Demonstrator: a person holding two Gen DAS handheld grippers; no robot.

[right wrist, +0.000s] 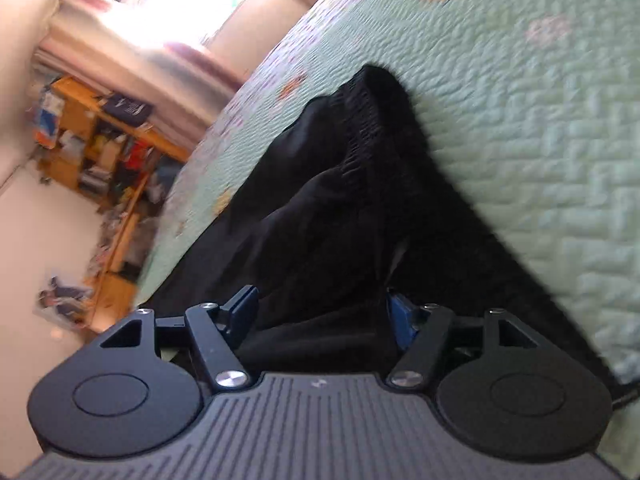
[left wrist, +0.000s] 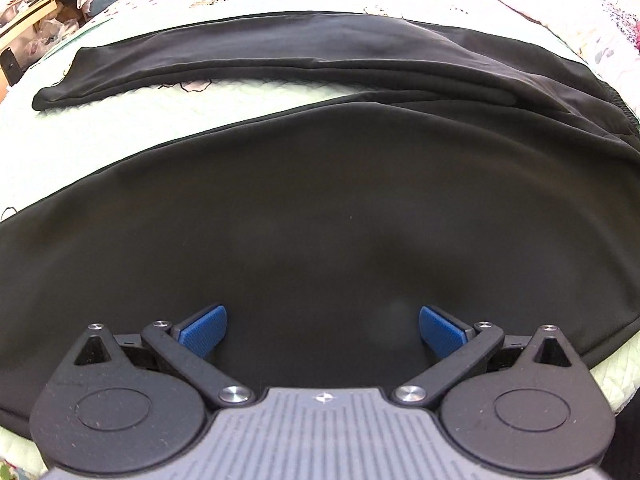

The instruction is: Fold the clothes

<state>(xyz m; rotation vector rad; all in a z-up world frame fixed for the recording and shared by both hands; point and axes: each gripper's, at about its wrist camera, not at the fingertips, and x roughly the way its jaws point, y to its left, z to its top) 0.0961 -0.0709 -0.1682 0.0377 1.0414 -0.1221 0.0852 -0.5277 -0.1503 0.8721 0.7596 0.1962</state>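
**Black trousers spread out on the bed**

Here, a pair of black trousers (left wrist: 320,208) lies flat on a bed with a pale green quilt (left wrist: 120,128). In the left wrist view the trousers fill most of the picture. One leg lies close to the camera, along the near edge of the bed. The other leg stretches away toward the far left of the bed. A strip of bare quilt shows between the two legs. The legs join at the right side, where the cloth is wrinkled.

The left gripper (left wrist: 323,326) points down over the near leg. Its blue fingers (left wrist: 204,330) stand wide apart. Nothing is pinched between them. I cannot tell if they touch the cloth.

The right wrist view is blurry and tilted. It shows the stretchy waistband (right wrist: 360,128) of the trousers, bunched up in folds on the quilt. The right gripper (right wrist: 322,316) sits at this end of the trousers. Its blue fingers (right wrist: 244,312) stand apart, with a heap of black cloth between them. The pads do not seem to press on the cloth.

Past the far edge of the bed stands a wooden shelf (right wrist: 100,148) full of things. A bright window (right wrist: 180,0) with curtains is behind it.
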